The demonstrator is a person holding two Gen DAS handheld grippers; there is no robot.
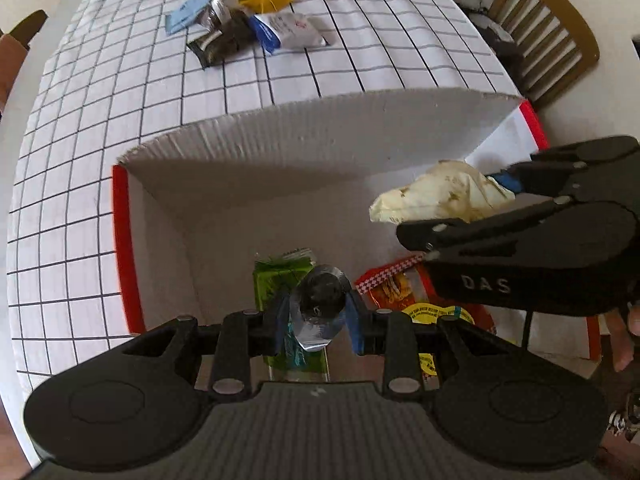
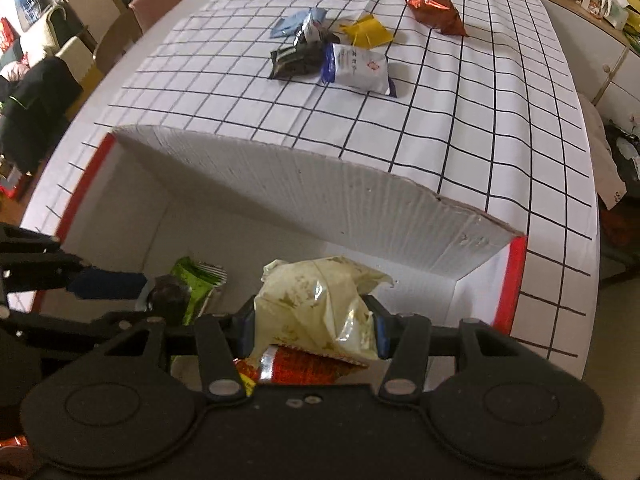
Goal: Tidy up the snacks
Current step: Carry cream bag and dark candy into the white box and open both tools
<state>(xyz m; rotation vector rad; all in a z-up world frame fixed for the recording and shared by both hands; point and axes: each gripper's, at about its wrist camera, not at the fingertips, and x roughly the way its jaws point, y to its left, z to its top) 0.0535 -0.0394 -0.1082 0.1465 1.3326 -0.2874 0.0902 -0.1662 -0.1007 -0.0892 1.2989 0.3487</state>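
A white cardboard box (image 1: pixel 256 148) with red ends stands on the checked tablecloth; it also shows in the right wrist view (image 2: pixel 340 196). My left gripper (image 1: pixel 318 316) is shut on a small silver-and-black packet (image 1: pixel 320 300) over the box. My right gripper (image 2: pixel 314 330) is shut on a cream-coloured snack bag (image 2: pixel 320 300), also over the box; the bag shows in the left wrist view (image 1: pixel 436 196). Inside the box lie a green packet (image 1: pixel 280 276) and a red-and-yellow packet (image 1: pixel 404 292).
Beyond the box lies a cluster of snacks: a white-and-blue packet (image 2: pixel 358 68), a black packet (image 2: pixel 294 62), a yellow packet (image 2: pixel 368 32), a light-blue packet (image 2: pixel 294 24) and a red-brown bag (image 2: pixel 434 8). A wooden chair (image 1: pixel 548 40) stands to the right.
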